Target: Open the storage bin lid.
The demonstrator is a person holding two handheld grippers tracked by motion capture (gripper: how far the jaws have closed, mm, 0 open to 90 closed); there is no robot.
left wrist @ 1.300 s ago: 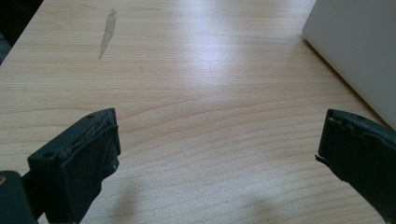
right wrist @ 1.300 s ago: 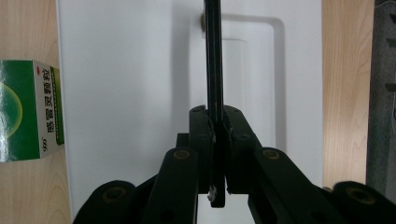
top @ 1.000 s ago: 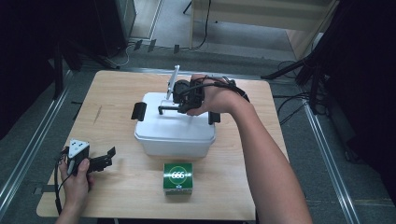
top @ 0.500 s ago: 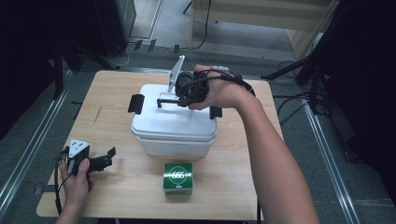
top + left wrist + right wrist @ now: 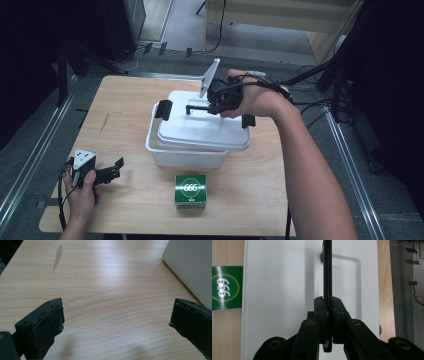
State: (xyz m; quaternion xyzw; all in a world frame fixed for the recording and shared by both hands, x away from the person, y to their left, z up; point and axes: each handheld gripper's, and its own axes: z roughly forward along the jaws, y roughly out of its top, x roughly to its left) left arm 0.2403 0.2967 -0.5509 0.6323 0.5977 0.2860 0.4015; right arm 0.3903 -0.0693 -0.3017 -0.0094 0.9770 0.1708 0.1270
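Observation:
A white plastic box (image 5: 180, 157) stands mid-table. Its white lid (image 5: 200, 132) hangs just above it, slightly askew. My right gripper (image 5: 207, 107) is shut on the lid's thin black handle (image 5: 192, 106); in the right gripper view the jaws (image 5: 328, 306) pinch that handle (image 5: 327, 270) edge-on over the lid (image 5: 282, 290). Black latches (image 5: 162, 108) sit at the lid's ends. At the front left, my left gripper (image 5: 116, 169) rests low over the table, open; in its own view the jaws (image 5: 117, 315) stand wide over bare wood, with the box wall (image 5: 192, 265) at the right.
A green carton marked 666 (image 5: 190, 189) lies in front of the box, also at the left edge of the right gripper view as the green carton (image 5: 227, 287). The wooden table (image 5: 125, 100) has free room at its left half. Cables and dark stands surround the table.
The right gripper has risen and drawn away from the person with the lid, which has come up off the box. The left gripper has stayed put.

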